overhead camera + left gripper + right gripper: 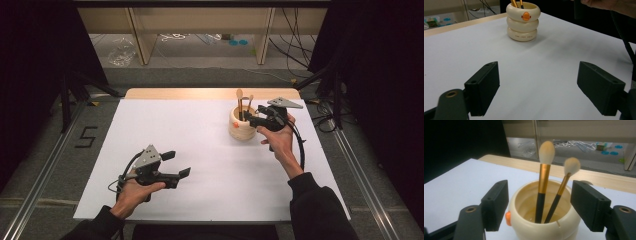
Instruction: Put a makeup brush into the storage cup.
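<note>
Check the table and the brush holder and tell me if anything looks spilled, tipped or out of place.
Nothing stands out. The cream holder stands upright on the white table, with two brushes leaning inside it, bristles up. No spill or damage shows. The right gripper is open over the holder; the left gripper is open too.

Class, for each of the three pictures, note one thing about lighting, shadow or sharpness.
High view: the white table is evenly lit while both sides fall into black. Left gripper view: the cream holder is fairly sharp and casts a soft shadow to its right; the near jaws are softer. Right gripper view: the two brushes have slightly blurred tips, and the background shelves are out of focus.
</note>
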`<state>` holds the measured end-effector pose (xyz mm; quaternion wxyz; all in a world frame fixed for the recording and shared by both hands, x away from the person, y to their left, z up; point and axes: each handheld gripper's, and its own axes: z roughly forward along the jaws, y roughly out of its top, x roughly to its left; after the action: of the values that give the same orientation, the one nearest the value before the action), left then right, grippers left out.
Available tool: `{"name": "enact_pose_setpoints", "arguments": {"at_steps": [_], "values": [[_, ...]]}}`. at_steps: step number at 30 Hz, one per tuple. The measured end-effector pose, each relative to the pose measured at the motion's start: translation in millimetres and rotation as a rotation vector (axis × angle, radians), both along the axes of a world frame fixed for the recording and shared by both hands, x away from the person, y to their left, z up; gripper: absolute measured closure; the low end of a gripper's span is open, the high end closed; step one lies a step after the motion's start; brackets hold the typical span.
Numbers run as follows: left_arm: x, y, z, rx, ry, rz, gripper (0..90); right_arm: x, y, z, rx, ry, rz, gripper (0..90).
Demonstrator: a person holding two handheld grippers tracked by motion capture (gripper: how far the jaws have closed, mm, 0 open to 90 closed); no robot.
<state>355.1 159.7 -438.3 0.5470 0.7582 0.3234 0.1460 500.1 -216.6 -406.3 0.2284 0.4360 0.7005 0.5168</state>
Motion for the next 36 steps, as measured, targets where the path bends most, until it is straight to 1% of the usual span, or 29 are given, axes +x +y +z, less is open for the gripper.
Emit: {"name": "enact_pose_setpoints", "arguments": {"at_steps": [1, 3, 5, 6, 7, 8, 10, 11, 13, 14, 15, 16, 18, 19, 20, 21, 23, 24, 25, 26, 27, 29, 30, 31, 32, 33, 34, 35, 36], "values": [[0.0, 0.0, 0.0, 0.0, 0.0, 0.001, 18.1, -2.7, 0.6, 1.3, -0.008, 0.007, 0.008, 30.2], [0.0, 0.3, 0.0, 0.001, -0.001, 0.001, 18.1, -5.7, 2.5, 1.3, -0.01, -0.005, 0.016, 29.0], [0.2, 0.7, 0.1, 0.003, -0.002, 0.0, 18.1, -11.3, 4.3, 3.1, -0.007, 0.018, 0.019, 27.0], [0.7, 1.4, 0.4, 0.009, -0.009, -0.005, 18.1, -13.8, 5.7, 2.8, -0.009, 0.006, 0.025, 25.8], [0.3, 1.0, 0.1, 0.002, 0.0, 0.003, 18.1, -16.9, 6.6, 3.4, -0.015, 0.01, 0.026, 25.0], [0.3, 1.2, 0.2, 0.001, 0.001, 0.003, 18.1, -20.1, 7.4, 3.6, -0.019, 0.004, 0.023, 24.5], [0.2, 1.4, 0.3, -0.002, -0.001, 0.004, 18.1, -26.4, 8.6, 3.9, -0.01, 0.019, 0.037, 22.8], [0.2, 1.4, 0.3, -0.003, -0.001, 0.005, 18.1, -28.6, 9.4, 2.9, -0.003, 0.004, 0.037, 21.8], [0.2, 1.4, 0.3, -0.003, -0.001, 0.005, 18.1, -34.7, 9.8, 2.9, -0.008, 0.018, 0.045, 20.0], [0.2, 1.4, 0.3, -0.001, -0.001, 0.005, 18.1, -36.8, 10.5, 1.8, 0.004, 0.009, 0.056, 19.0], [0.2, 1.3, 0.3, -0.001, -0.001, 0.004, 18.1, -39.9, 10.9, 1.9, 0.006, 0.024, 0.06, 17.8], [0.2, 1.3, 0.2, 0.001, 0.0, 0.004, 18.1, -41.4, 10.7, 1.5, -0.007, 0.021, 0.056, 17.1], [1.1, 1.1, -0.7, -0.006, 0.001, 0.001, 18.1, -45.7, 11.0, 0.2, -0.005, 0.017, 0.065, 16.7], [1.4, 1.4, -0.8, -0.005, 0.001, 0.001, 18.1, -49.0, 12.1, 0.5, -0.002, 0.032, 0.067, 16.2], [1.5, 1.7, -0.9, -0.006, 0.002, 0.002, 18.1, -50.3, 13.0, -0.5, -0.002, 0.01, 0.069, 16.3], [1.0, 2.0, -0.5, 0.001, 0.002, 0.009, 18.1, -53.4, 13.0, 0.1, -0.005, 0.011, 0.074, 16.3], [1.0, 2.1, -0.5, -0.004, 0.002, 0.009, 18.1, -57.5, 14.2, 0.2, 0.002, 0.015, 0.086, 16.3], [1.0, 2.2, -0.5, -0.004, 0.002, 0.009, 18.1, -60.4, 15.3, -0.2, -0.008, 0.014, 0.092, 16.3], [1.0, 2.1, -0.5, -0.004, 0.002, 0.01, 18.1, -62.2, 15.8, -0.2, -0.018, 0.006, 0.089, 16.3], [1.1, 2.1, -0.5, -0.004, 0.002, 0.01, 18.1, -64.5, 16.8, -0.8, -0.011, 0.001, 0.101, 16.3], [1.2, 2.1, -0.6, -0.005, 0.002, 0.01, 18.1, -67.6, 17.8, -0.2, -0.015, 0.015, 0.111, 16.3], [1.7, 2.1, -1.2, -0.009, 0.004, 0.008, 18.2, -71.6, 19.6, 0.4, -0.031, -0.002, 0.119, 16.3], [1.4, 2.4, -1.1, -0.003, 0.005, 0.013, 18.2, -74.5, 21.1, 1.0, -0.029, -0.005, 0.125, 16.3], [1.3, 2.7, -1.1, -0.002, 0.007, 0.016, 18.2, -77.2, 21.9, 1.9, -0.029, 0.004, 0.134, 16.3], [1.6, 2.8, -1.2, -0.004, 0.006, 0.014, 18.2, -78.7, 22.9, 1.6, -0.022, -0.009, 0.143, 16.3], [2.3, 3.0, -1.4, -0.009, 0.004, 0.009, 18.2, -80.3, 23.3, 1.9, -0.031, -0.016, 0.141, 16.4], [2.1, 3.0, -1.4, -0.009, 0.003, 0.01, 18.2, -82.7, 24.2, 1.4, -0.026, -0.021, 0.151, 16.5], [2.0, 2.9, -1.4, -0.009, 0.003, 0.01, 18.2, -84.8, 25.3, 1.0, -0.017, -0.006, 0.159, 16.5], [1.8, 2.6, -1.4, -0.011, 0.005, 0.01, 18.2, -85.9, 25.5, 0.3, -0.025, -0.007, 0.166, 16.5]]}}
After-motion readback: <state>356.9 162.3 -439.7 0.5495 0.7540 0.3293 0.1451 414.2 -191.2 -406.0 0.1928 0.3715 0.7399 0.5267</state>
